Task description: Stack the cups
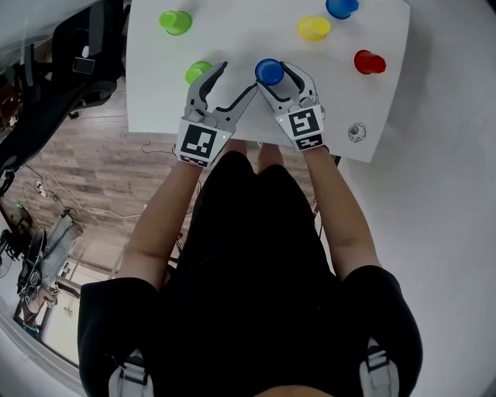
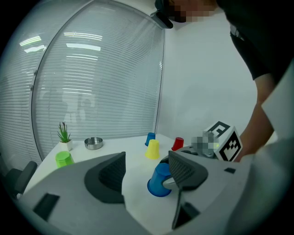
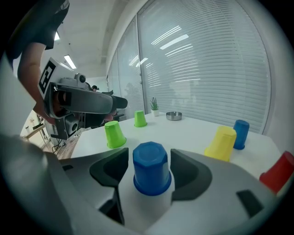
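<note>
Lining up the first grab: near blue cup, nothing stacked yet.

I'm holding the right gripper [image 1: 276,77] around the blue cup [image 3: 151,167], which is sitting upside down near the front edge of the table [image 1: 232,39]. Its fingers [image 3: 193,174] are standing wide with a gap on each side, so they're gripping nothing. The left gripper [image 1: 236,79] is hanging open and empty just beside it, next to the green cup [image 1: 198,72]. The yellow cup [image 1: 314,29], red cup [image 1: 369,62], far blue cup [image 1: 341,8] and far green cup [image 1: 176,22] are all standing apart further back. I'm reckoning the next move is closing evenly and gently on the cup wall, which is looking like thin plastic. After that I'm lifting it straight and setting it square over another cup.
</note>
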{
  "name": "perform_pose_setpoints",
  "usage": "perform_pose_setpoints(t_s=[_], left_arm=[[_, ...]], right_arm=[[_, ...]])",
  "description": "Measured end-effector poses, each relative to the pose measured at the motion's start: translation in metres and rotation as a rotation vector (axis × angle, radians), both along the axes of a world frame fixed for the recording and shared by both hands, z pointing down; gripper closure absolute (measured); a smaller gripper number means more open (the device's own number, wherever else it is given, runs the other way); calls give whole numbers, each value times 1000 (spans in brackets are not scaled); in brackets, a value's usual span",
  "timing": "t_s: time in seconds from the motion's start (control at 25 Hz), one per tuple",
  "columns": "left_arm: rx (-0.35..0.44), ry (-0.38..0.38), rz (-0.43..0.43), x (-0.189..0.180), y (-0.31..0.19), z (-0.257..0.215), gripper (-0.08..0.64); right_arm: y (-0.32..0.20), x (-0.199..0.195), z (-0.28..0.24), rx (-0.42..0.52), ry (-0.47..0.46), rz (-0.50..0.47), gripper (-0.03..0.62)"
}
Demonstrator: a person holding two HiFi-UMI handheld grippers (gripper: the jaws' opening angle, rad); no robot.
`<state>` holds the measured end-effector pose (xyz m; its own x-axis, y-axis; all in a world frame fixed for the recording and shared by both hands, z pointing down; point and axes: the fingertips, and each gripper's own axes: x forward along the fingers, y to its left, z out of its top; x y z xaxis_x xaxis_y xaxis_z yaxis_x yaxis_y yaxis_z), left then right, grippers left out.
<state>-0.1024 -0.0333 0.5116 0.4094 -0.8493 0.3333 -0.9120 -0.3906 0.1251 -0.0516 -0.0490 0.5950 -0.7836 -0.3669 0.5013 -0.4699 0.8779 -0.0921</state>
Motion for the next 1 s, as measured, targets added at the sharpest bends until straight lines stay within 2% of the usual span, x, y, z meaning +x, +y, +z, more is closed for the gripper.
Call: perform_pose_setpoints(t_s=[0.12, 0.24, 0.4, 0.56, 0.68, 0.8, 1.0], left_arm=[[11, -6, -1, -3, 0, -5, 270], [26, -17, -17, -12, 3, -14, 270], [42, -54, -63, -34, 7, -26, 269], [31, -116, -135, -60, 10, -18, 266], [15, -154, -172, -74, 10, -5, 259], [-9, -157, -186, -85, 10, 11, 256], [-48, -160, -190, -92, 13, 36, 255]], right_arm=[[0, 0, -11, -2, -25, -6, 272], [-2, 0, -40, 24, -73, -6, 262], [-6, -7, -93, 76, -154, -8, 262], [-7, -24, -134, 123, -215, -39, 262], [-6, -37, -143, 127, -234, -52, 264], [-2, -51, -143, 98, -262, -54, 264], [2, -60, -136, 114, -239, -68, 265]])
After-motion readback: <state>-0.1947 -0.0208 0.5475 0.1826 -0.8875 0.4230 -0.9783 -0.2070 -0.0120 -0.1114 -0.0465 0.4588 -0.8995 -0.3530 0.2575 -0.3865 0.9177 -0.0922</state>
